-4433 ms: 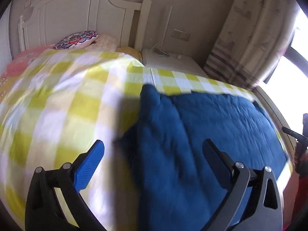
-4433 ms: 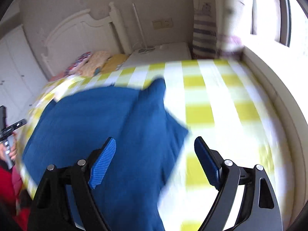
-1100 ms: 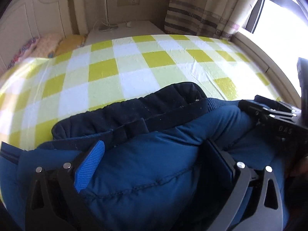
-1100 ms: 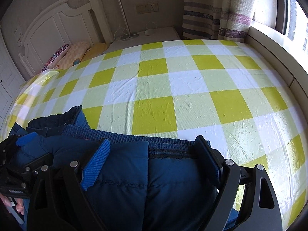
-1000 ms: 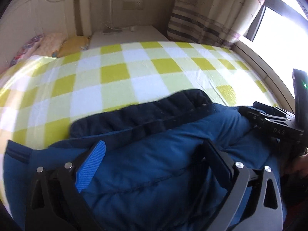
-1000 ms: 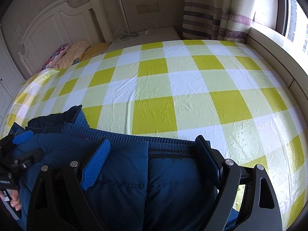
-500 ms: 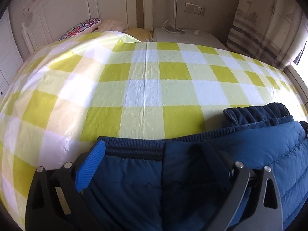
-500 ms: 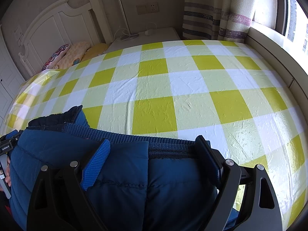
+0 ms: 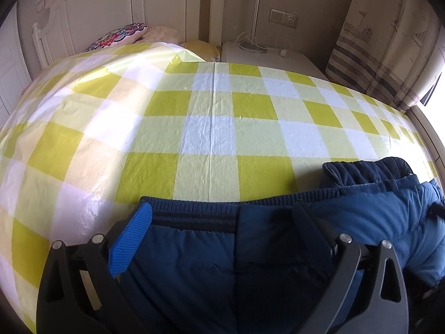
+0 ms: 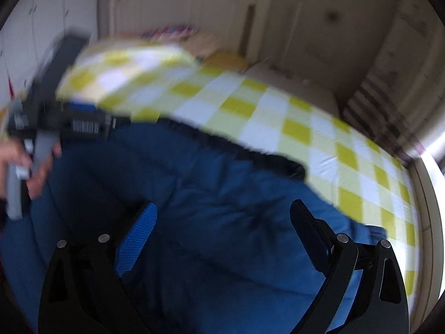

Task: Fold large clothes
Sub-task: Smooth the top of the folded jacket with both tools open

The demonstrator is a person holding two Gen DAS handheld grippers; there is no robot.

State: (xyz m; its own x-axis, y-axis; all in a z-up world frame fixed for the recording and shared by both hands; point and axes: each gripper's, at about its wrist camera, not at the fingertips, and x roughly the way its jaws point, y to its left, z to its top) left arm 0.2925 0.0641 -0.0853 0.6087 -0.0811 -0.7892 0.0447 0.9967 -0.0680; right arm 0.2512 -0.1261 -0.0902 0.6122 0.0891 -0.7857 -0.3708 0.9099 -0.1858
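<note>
Holding my left gripper [image 9: 219, 217] wide over the jacket [image 9: 194, 264], I am straddling its ribbed hem without pinching it. My right gripper [image 10: 222, 217] is opening above the same jacket, fingers clear of the cloth. Beyond both, the checked sheet [image 9: 211, 128] is stretching toward the headboard [image 9: 116, 8].

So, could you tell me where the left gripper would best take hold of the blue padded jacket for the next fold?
Probably the ribbed hem band of the blue padded jacket, coming from the near edge of the checked bedspread. The band lies flat and thinner than the puffy body, right between the left gripper fingers.
</note>
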